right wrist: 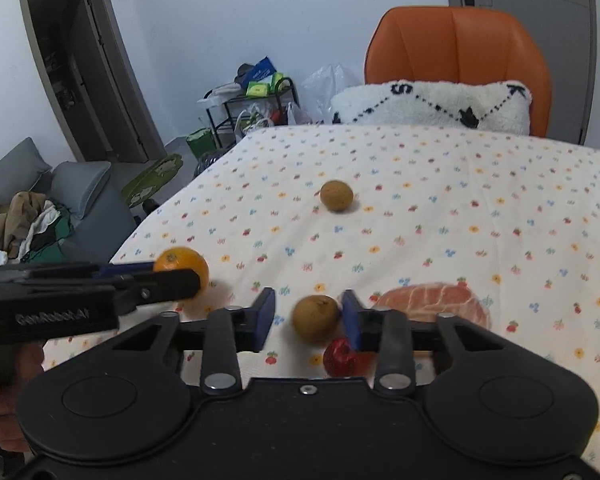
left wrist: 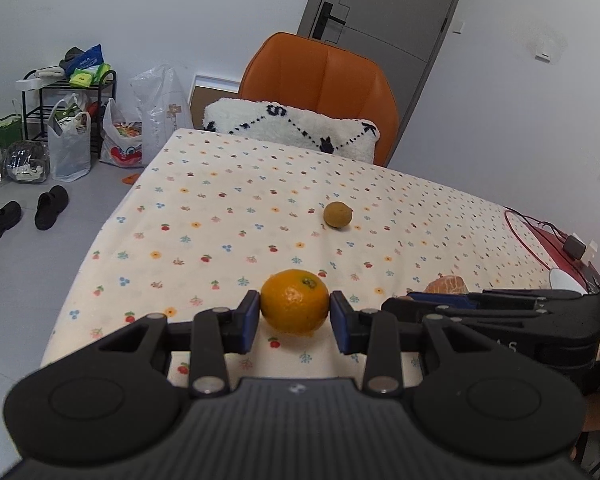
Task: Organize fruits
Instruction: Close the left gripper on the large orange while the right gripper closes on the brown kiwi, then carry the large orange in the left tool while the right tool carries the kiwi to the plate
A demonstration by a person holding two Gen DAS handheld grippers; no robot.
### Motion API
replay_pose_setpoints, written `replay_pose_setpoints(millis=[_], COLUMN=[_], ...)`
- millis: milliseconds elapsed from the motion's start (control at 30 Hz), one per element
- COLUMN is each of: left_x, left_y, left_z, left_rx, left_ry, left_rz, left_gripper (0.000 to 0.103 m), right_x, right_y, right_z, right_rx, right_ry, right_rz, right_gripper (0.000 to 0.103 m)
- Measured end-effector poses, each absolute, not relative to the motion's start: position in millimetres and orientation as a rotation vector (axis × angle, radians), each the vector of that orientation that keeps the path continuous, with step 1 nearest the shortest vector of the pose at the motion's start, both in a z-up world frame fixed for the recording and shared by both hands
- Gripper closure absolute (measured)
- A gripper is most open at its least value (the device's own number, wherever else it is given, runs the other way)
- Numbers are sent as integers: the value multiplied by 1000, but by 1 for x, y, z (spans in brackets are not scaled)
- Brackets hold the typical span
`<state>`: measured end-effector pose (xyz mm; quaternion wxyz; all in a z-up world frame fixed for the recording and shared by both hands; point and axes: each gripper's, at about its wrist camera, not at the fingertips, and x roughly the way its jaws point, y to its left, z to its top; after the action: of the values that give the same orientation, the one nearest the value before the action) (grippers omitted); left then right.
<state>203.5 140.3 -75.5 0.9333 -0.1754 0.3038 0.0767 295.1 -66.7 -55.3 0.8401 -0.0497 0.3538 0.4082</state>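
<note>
An orange (left wrist: 295,301) rests on the flowered tablecloth (left wrist: 220,208), and my left gripper (left wrist: 295,314) is shut on it, both blue pads against its sides. In the right wrist view the same orange (right wrist: 180,262) shows at the left behind that gripper's finger. My right gripper (right wrist: 309,314) straddles a small brown round fruit (right wrist: 315,317). Its right pad is at the fruit and a gap shows at the left pad. A red strawberry (right wrist: 340,358) lies just under it. A peeled citrus piece (right wrist: 436,300) sits to its right. A second brown fruit (right wrist: 336,196) lies farther back.
An orange chair (left wrist: 320,76) with a white fluffy cushion (left wrist: 292,124) stands at the table's far edge. A red item with cables (left wrist: 548,236) lies at the right. Bags, a rack (left wrist: 72,120) and black shoes are on the floor to the left.
</note>
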Motion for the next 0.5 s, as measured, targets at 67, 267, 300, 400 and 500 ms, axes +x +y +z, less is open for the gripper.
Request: replay_pose_setpoints(millis=[67,267,300,400,500], left_x=[200,194,194,194,195], left_y=[139,130,127,119,110], left_z=[-72,-65,-64,-60,-56], left_rx=[-354,-350,-347,-342,-335], left_ry=[617,599,594,586,579], left_rz=[161,152,146,132,118], left_gripper=[67,67,67,67,67], right_x=[293,285,285,281,276], right_y=[-68,-81,-85,-97,-109], right_z=[-56,-44,-41,-34,-27], right_rx=[-98,-69,-63,-45,-31], right_ry=[744,712,705,685,668], right_rz=[862,870,866,855,846], right_gripper=[78,78,78,78,78])
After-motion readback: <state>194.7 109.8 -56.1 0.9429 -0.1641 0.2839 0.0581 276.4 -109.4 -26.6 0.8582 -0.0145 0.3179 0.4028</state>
